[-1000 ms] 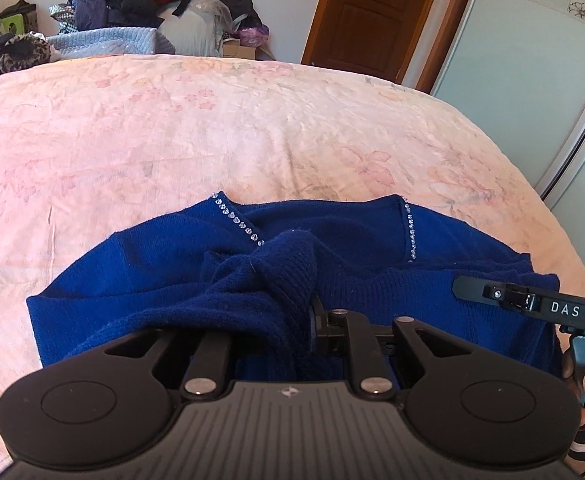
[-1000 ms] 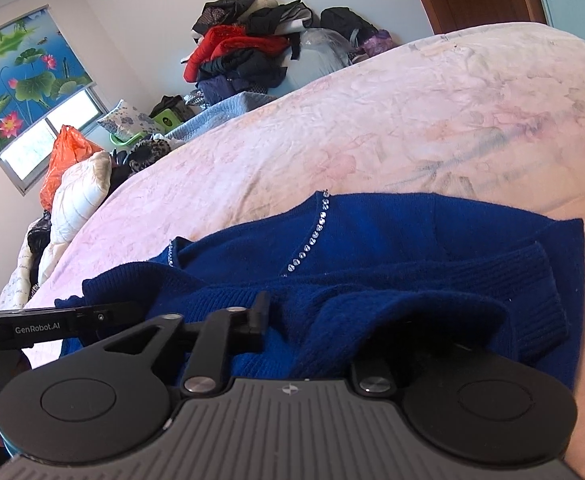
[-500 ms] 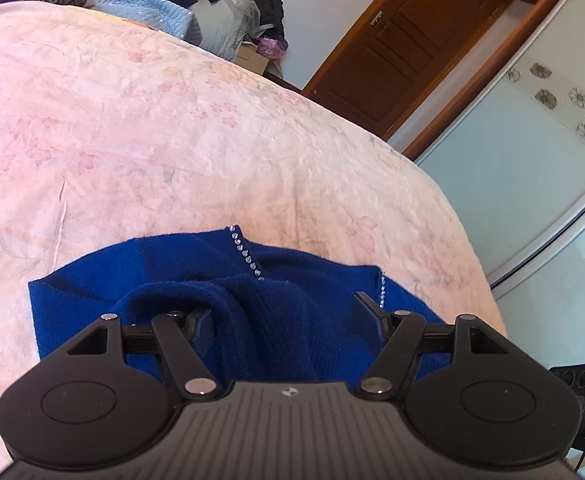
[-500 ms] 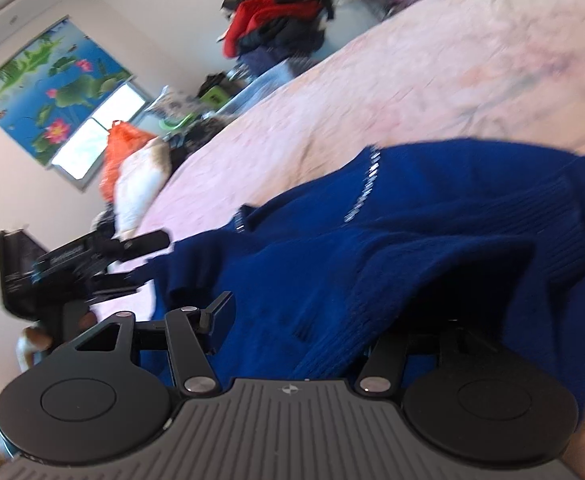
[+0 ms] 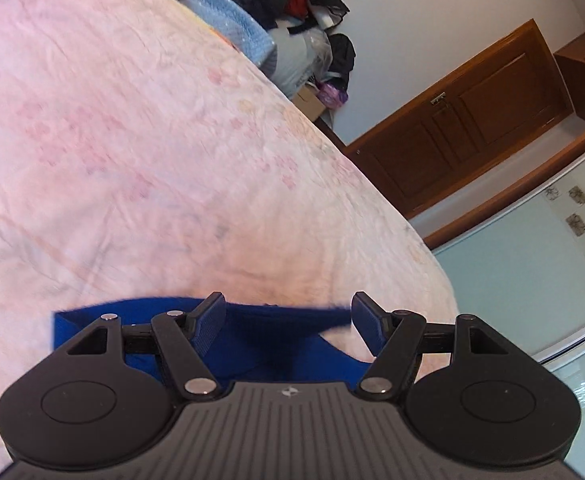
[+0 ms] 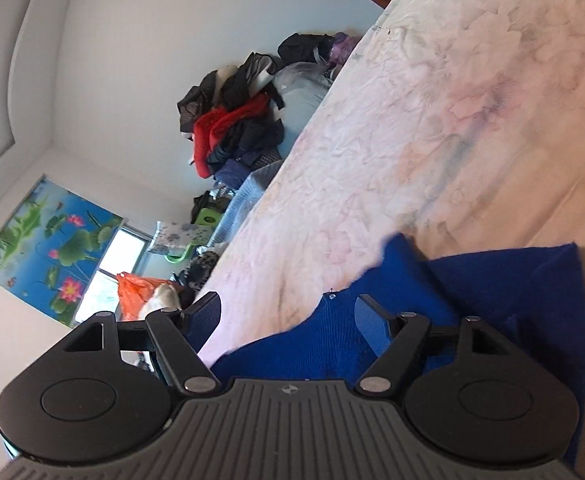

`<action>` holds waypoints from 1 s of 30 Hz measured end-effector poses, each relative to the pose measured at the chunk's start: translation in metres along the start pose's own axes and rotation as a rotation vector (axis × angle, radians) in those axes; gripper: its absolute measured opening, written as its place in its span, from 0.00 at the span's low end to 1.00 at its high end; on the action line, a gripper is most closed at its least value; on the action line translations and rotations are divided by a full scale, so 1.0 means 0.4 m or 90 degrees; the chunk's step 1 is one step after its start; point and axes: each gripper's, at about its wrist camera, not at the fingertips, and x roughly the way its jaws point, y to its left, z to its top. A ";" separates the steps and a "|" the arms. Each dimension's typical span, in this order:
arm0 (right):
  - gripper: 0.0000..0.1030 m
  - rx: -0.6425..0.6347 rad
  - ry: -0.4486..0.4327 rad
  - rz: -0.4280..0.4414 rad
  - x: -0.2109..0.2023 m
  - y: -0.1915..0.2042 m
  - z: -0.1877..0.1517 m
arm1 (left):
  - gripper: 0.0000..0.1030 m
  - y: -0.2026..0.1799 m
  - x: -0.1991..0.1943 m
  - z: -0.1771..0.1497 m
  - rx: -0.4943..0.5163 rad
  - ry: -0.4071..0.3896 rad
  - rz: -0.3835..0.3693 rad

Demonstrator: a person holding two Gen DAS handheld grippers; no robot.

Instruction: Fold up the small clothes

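The pink floral bedspread is filling most of both wrist views, its far stretch lying bare and wrinkled all the way to the edge, where it is dropping off toward a brown wooden door and a pale green panelled surface. Along the far side a heap of clothes is sitting against the wall, with a lotus picture hanging near a window; both views are tilted, and the left wrist view is slightly blurred.

The blue knitted sweater is lying on the near part of the bedspread, close under both tools. Much of it is being hidden behind the black tool bodies, so its full outline and fold lines are hard to make out. In the left wrist view only a thin blue band is showing past the fingers.

The left gripper is hanging released, its jaws standing wide apart above the sweater's edge with nothing pinched. The right gripper is opening, its jaws spreading wider; sweater fabric is lying between and below them, but the pads are not pressing on it.
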 end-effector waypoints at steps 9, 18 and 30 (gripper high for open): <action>0.83 -0.129 0.035 -0.131 -0.010 0.034 -0.054 | 0.67 0.010 -0.069 -0.033 0.143 0.004 0.096; 0.93 -0.285 0.107 -0.082 -0.029 0.170 -0.218 | 0.67 0.013 -0.167 -0.202 0.332 0.023 0.143; 0.96 -0.369 0.136 -0.148 -0.081 0.163 -0.351 | 0.67 0.006 -0.165 -0.350 0.440 0.011 0.218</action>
